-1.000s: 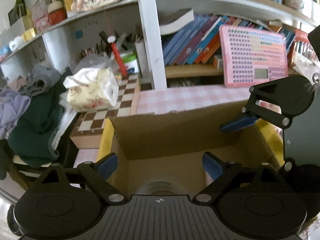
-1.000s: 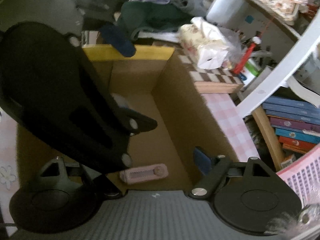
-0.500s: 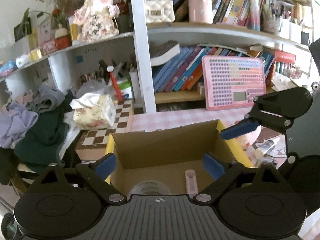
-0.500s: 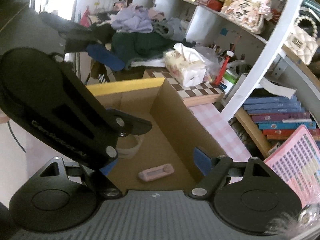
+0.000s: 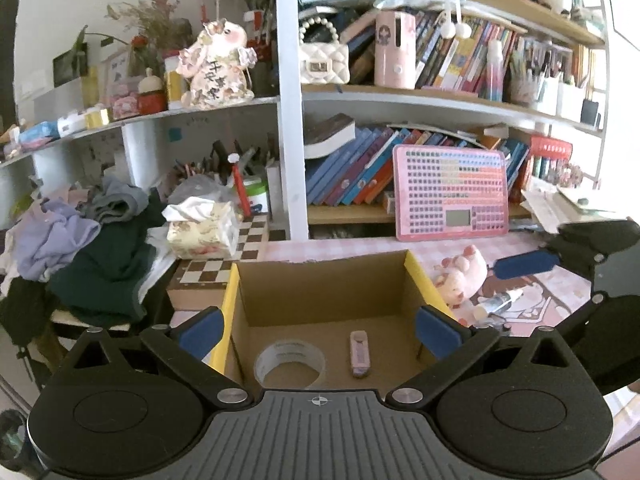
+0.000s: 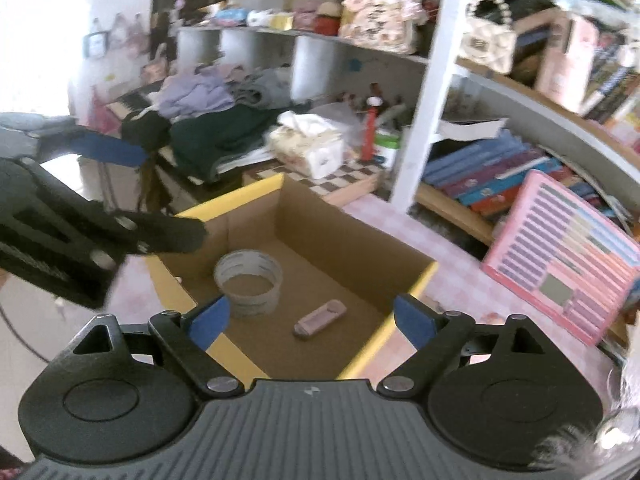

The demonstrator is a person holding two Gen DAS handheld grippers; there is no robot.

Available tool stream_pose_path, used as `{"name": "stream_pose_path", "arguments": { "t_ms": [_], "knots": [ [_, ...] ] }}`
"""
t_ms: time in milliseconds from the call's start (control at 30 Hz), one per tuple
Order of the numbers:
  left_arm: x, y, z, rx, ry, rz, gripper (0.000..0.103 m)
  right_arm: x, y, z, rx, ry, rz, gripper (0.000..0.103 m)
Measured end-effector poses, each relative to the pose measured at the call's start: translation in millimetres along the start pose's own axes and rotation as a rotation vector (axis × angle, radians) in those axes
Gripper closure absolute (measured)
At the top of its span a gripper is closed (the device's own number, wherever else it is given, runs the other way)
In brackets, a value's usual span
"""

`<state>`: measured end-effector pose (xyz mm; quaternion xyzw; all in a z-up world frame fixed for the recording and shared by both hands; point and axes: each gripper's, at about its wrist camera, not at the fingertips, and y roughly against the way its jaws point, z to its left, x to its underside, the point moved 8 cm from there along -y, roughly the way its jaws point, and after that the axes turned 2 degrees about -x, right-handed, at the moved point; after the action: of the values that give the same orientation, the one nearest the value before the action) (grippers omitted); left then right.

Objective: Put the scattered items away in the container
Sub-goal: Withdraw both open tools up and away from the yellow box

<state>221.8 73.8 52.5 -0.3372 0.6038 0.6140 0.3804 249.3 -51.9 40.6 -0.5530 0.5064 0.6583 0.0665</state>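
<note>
Pulled back up out of the box (image 5: 320, 280) now; both grippers, left (image 5: 318, 330) and right (image 6: 310, 320), spread wide, holding nothing; tape roll (image 5: 290, 362) and pink case (image 5: 359, 354) sitting inside; piggy plush (image 5: 464, 276) and tube (image 5: 498, 302) still outside on the table, so not done.

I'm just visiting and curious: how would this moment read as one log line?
left tool: open, empty | right tool: open, empty | cardboard box: holds tape roll, pink case | pig plush: outside box

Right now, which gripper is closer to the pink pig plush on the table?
Right. The right gripper hovers just beside the pig plush; the left gripper sits over the cardboard box.
</note>
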Motion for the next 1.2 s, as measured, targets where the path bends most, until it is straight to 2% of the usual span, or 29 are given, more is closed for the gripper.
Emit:
{"name": "stream_pose_path", "arguments": {
  "t_ms": [167, 333, 667, 900, 1100, 1200],
  "knots": [
    [12, 20, 8, -0.048, 0.042, -0.026, 0.000, 19, 20, -3, 0.106, -0.062, -0.037, 0.013],
    [34, 30, 14, -0.069, 0.081, 0.006, 0.000, 40, 39, 9, 0.193, -0.087, -0.057, 0.012],
    [95, 44, 18, -0.113, 0.128, 0.118, 0.000, 84, 47, 59, 0.214, -0.113, -0.006, 0.011],
    [118, 51, 17, -0.111, 0.105, 0.169, 0.000, 106, 46, 68, 0.225, -0.189, 0.054, 0.011],
    [144, 47, -7, 0.000, 0.080, 0.269, 0.000, 134, 39, 68, 0.234, -0.277, 0.154, 0.011],
    [151, 44, -17, 0.030, 0.050, 0.303, 0.000, 144, 38, 64, 0.243, -0.319, 0.191, 0.011]
  ]
}}
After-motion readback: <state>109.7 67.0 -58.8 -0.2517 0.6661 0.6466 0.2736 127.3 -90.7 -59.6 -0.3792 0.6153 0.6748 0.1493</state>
